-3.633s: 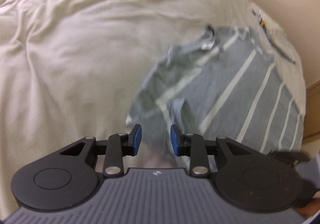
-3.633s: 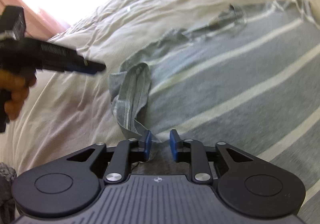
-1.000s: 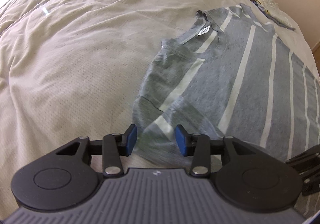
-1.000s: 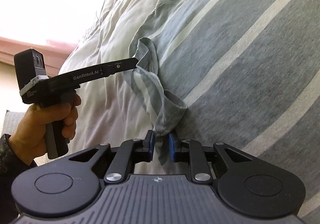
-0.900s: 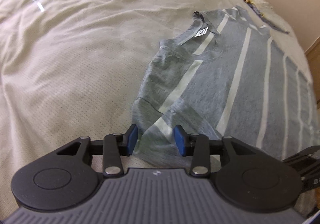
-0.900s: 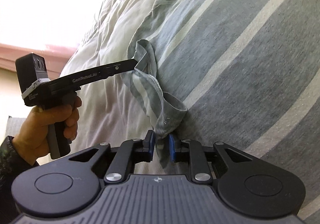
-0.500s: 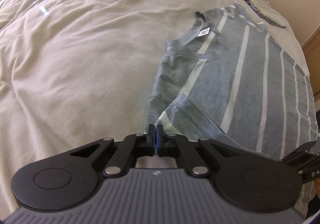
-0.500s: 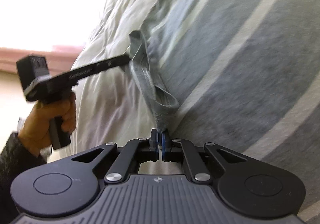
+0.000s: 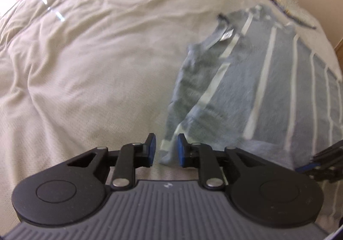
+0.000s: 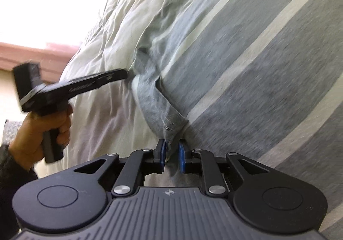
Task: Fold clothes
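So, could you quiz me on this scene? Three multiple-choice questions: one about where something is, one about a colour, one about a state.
1. The shirt lies on: A, a wooden table; B, a cream bedspread; C, a chair.
2. The shirt's stripes are: A, red; B, black; C, pale, near white.
3. The left gripper has its fingers: A, pressed together and empty; B, apart with shirt fabric between them; C, apart with nothing between them.

Answers: 1 B, the grey shirt is spread over the bedspread. 2 C, pale bands run along the grey cloth. 3 B, the fingers have just been opening and a fold of the shirt sits in the gap.
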The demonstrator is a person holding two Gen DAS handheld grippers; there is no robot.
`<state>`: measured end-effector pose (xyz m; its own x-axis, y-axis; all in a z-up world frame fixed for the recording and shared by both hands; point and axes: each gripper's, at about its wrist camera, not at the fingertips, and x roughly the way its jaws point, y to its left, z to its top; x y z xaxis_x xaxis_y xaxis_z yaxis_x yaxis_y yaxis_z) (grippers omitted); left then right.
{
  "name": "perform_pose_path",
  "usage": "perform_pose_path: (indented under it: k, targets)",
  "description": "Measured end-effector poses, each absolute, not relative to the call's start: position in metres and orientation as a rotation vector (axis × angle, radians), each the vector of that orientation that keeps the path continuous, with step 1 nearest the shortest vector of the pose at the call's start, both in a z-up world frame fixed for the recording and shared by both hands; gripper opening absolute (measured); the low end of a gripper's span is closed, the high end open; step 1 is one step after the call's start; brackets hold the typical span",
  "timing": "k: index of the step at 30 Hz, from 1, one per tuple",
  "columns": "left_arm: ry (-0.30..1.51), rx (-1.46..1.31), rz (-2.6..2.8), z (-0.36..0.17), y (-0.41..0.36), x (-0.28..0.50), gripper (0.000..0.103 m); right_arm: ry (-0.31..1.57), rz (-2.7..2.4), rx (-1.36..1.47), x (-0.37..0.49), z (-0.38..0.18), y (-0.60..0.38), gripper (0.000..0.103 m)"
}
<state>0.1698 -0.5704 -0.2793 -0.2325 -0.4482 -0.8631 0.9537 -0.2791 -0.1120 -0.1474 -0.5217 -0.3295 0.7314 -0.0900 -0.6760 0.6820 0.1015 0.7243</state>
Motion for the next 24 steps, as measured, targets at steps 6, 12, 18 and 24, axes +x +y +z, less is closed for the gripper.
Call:
perform_pose_path:
  k: [6, 12, 18, 24]
  targets:
    - [0.821, 0.942, -1.799, -0.287, -0.570, 0.142, 0.016, 0.533, -0.606, 1.406, -0.140, -0.336, -0.522, 0.015]
    - [0.814, 1.011, -1.742, -0.317, -0.577, 0.138, 0.017, 0.580, -0.549, 1.451, -0.140, -0.345, -0.515, 0.010]
    - [0.777, 0.948, -1.695, -0.293, -0.567, 0.154, 0.016, 0.613, -0.604, 1.346, -0.156, -0.320, -0.507, 0.017]
    - [0.766, 0.928, -1.772, -0.282, -0.558, 0.135, 0.016, 0.596, -0.601, 1.078, -0.141, -0.289, -0.506, 0.017]
